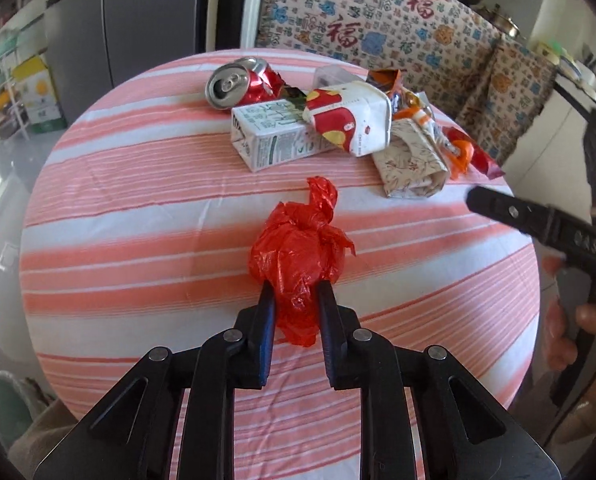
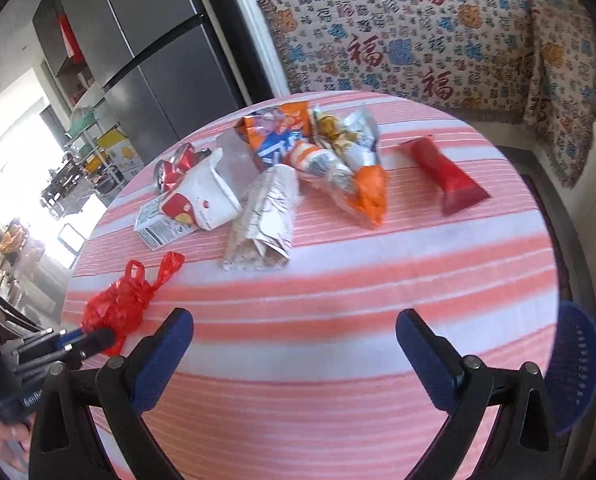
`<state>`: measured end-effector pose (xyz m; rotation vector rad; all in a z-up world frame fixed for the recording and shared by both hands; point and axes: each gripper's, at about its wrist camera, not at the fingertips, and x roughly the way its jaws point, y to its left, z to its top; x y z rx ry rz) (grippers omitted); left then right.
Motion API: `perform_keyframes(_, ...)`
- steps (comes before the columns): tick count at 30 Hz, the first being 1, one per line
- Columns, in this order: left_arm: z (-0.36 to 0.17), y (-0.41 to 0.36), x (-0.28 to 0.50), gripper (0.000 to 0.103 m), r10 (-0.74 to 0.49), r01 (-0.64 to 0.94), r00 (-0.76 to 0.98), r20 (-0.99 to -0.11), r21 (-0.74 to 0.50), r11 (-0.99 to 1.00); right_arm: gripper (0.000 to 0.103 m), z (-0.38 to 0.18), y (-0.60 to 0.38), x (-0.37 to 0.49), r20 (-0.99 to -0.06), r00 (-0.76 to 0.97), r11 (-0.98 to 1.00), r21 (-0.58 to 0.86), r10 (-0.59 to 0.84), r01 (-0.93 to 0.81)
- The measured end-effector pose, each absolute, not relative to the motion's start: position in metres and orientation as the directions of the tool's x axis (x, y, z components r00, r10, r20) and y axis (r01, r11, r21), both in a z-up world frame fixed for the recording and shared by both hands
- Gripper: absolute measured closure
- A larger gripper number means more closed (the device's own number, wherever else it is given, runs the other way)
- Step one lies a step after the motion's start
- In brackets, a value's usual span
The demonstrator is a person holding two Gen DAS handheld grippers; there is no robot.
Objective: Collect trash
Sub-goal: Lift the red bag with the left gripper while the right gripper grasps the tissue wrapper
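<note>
Plastic crinkles as the left gripper [image 1: 294,292] pinches the red bag [image 1: 298,256] on the striped tablecloth [image 1: 138,208]; thin film might slip free. Opposite, the right gripper [image 2: 294,324] hangs spread, empty, its swing possibly scattering the wrappers [image 2: 338,160].

Both hand-held grippers, the left gripper [image 1: 296,300] and the right gripper [image 2: 294,334], are matte black linkage frames joined by round silver pivot pins, each with two blue-padded fingers [image 2: 166,344].

Striped table [image 1: 138,208] w/ trash pile [image 1: 338,120]
</note>
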<state>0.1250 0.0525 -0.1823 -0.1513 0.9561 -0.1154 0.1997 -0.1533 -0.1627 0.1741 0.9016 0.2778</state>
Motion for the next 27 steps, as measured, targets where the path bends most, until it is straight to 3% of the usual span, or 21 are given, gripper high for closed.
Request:
perform_keyframes(5, -0.188, 0.050, 0.130, 0.049, -0.150, 0.036, 0.592, -0.792, -0.160, 0.986, 0.000, -0.168, -0.121, 0.253, -0.752, 0.563, 0.940, 0.276, 0.342, -0.202)
perform_keyframes(7, -0.188, 0.049, 0.129, 0.047, -0.144, 0.044, 0.594, -0.791, -0.146, 0.988, 0.005, -0.177, -0.116, 0.269, -0.777, 0.538, 0.945, 0.266, 0.326, -0.188)
perform_keyframes(9, -0.188, 0.050, 0.126, 0.046, -0.135, 0.051, 0.599, -0.789, -0.130, 0.990, 0.052, -0.186, -0.114, 0.277, -0.801, 0.502, 0.945, 0.263, 0.327, -0.196)
perform_keyframes(10, -0.187, 0.049, 0.124, 0.044, -0.128, 0.052, 0.603, -0.787, -0.121, 0.991, 0.056, -0.187, -0.116, 0.275, -0.806, 0.492, 0.944, 0.264, 0.328, -0.197)
perform_keyframes(21, -0.184, 0.054, 0.121, 0.033, -0.218, 0.099, 0.571, -0.791, -0.197, 0.975, 0.059, -0.159, -0.165, 0.175, -0.858, 0.436, 0.960, 0.206, 0.271, -0.190)
perform_keyframes(24, -0.182, 0.052, 0.120, 0.033, -0.242, 0.136, 0.549, -0.800, -0.201, 0.970, 0.053, -0.172, -0.170, 0.170, -0.868, 0.422, 0.960, 0.187, 0.261, -0.210)
perform_keyframes(26, -0.177, 0.052, 0.121, 0.032, -0.288, 0.179, 0.527, -0.800, -0.227, 0.957, 0.035, -0.173, -0.176, 0.171, -0.871, 0.404, 0.955, 0.212, 0.281, -0.206)
perform_keyframes(27, -0.173, 0.050, 0.121, 0.031, -0.302, 0.203, 0.520, -0.799, -0.228, 0.952, 0.032, -0.170, -0.177, 0.172, -0.868, 0.402, 0.952, 0.222, 0.291, -0.209)
